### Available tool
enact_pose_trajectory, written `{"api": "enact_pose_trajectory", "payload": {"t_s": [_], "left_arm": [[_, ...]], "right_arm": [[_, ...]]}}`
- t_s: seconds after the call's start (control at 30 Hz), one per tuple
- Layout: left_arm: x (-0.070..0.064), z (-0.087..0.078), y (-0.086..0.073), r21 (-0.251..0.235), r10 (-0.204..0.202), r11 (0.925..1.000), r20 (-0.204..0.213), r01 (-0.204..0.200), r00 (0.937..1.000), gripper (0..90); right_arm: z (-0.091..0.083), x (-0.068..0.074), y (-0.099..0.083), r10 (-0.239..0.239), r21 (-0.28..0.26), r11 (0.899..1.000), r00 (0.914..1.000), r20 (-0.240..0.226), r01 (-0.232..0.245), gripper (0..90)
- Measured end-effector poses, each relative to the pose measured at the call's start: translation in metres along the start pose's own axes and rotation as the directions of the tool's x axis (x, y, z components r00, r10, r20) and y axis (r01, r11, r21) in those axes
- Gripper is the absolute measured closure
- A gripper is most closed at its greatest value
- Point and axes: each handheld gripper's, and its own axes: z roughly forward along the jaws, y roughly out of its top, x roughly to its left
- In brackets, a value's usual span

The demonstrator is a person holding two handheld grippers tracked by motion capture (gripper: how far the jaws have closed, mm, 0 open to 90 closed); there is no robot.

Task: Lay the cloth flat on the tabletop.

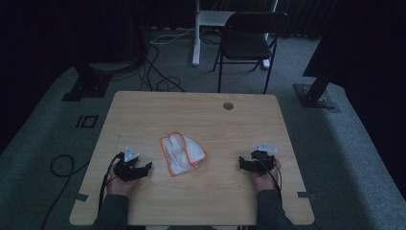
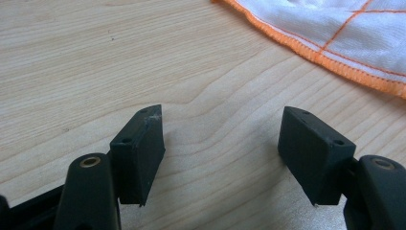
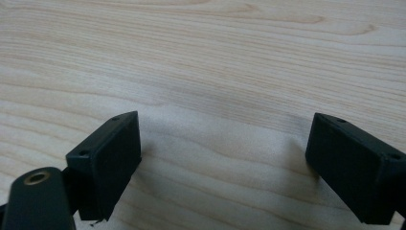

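Wooden table (image 1: 201,191) bears folded cloth (image 1: 182,152), cropped beyond left claw (image 2: 220,143).

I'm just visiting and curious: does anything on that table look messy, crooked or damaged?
Only the white cloth with orange edging: it lies crumpled and askew mid-table, not flat. The left gripper and right gripper rest open on either side, apart from it.
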Motion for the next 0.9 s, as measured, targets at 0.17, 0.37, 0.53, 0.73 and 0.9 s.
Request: {"api": "enact_pose_trajectory", "payload": {"t_s": [0.17, 0.37, 0.53, 0.73, 0.9], "left_arm": [[-0.002, -0.001, 0.0, 0.003, -0.002, 1.0, -0.002, 0.002, 1.0, 34.1], [-0.005, -0.005, 0.001, 0.016, 0.003, 0.9999, 0.001, -0.003, 1.0, 49.9], [-0.006, -0.005, 0.001, 0.016, -0.012, 0.9998, 0.02, 0.012, 0.9997, 50.4], [-0.014, -0.007, 0.001, 0.017, 0.008, 0.9998, 0.04, -0.009, 0.9992, 50.2], [-0.022, -0.01, 0.002, -0.001, 0.015, 0.9999, 0.057, -0.015, 0.9983, 50.2]], "right_arm": [[0.0, 0.0, 0.0, -0.002, -0.001, 1.0, 1.0, -0.002, 0.002, 12.3], [-0.002, 0.001, -0.001, -0.015, -0.012, 1.0, 0.9998, -0.013, 0.015, 17.7], [-0.002, 0.002, -0.001, -0.02, -0.012, 1.0, 0.9996, -0.02, 0.02, 16.4], [-0.005, 0.005, 0.0, -0.04, -0.004, 0.999, 0.9983, -0.043, 0.04, 30.1], [-0.01, 0.011, 0.0, -0.073, -0.031, 0.997, 0.9947, -0.072, 0.071, 46.6]]}}
